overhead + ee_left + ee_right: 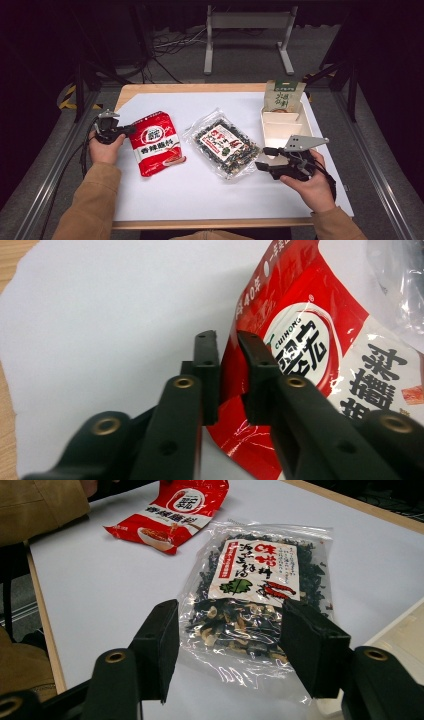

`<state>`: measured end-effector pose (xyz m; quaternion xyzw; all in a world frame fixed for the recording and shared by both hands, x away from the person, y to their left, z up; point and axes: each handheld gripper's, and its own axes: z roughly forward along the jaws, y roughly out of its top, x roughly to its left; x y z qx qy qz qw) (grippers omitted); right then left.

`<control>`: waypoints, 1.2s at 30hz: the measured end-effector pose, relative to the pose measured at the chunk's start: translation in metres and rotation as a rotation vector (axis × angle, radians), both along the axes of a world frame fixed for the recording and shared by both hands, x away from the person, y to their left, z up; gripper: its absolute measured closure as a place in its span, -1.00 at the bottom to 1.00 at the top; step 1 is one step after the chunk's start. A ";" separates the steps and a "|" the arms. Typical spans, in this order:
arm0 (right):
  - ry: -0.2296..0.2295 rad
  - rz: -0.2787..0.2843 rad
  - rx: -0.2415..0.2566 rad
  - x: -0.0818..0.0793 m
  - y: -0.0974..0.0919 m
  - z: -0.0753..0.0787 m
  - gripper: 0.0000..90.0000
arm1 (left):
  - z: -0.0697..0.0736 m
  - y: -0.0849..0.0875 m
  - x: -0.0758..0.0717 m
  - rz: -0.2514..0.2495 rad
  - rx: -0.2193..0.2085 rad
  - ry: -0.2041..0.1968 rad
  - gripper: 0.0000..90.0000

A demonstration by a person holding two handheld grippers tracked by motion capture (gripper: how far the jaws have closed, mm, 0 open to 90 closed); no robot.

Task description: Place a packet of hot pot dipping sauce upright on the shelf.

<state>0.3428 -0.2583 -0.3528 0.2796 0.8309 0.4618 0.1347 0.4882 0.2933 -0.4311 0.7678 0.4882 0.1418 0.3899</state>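
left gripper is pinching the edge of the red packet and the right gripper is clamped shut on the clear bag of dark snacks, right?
Partly. The left gripper does pinch the edge of the red packet. The right gripper is not clamped on anything, though: the right gripper view shows its jaws standing wide apart, with the clear bag lying flat on the table beyond them, untouched.

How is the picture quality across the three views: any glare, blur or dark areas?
High view: table brightly lit, surroundings dark, picture soft. Left gripper view: jaws in the foreground blurred, glossy highlights on the red packet. Right gripper view: glare on the clear seaweed bag, near jaws slightly out of focus.
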 end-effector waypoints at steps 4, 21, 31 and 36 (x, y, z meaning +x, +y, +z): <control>-0.002 -0.001 0.002 0.000 -0.001 0.000 -0.08 | 0.001 -0.004 -0.002 -0.002 0.018 -0.017 0.96; -0.009 -0.008 0.004 0.000 -0.002 0.001 -0.08 | 0.026 -0.007 -0.018 -0.029 0.029 -0.064 0.99; -0.011 -0.006 0.004 0.001 -0.001 0.001 -0.08 | 0.055 -0.009 -0.038 -0.066 -0.006 -0.129 0.99; -0.011 -0.008 0.003 0.002 -0.001 0.001 -0.08 | 0.074 -0.008 -0.051 -0.090 -0.008 -0.152 1.00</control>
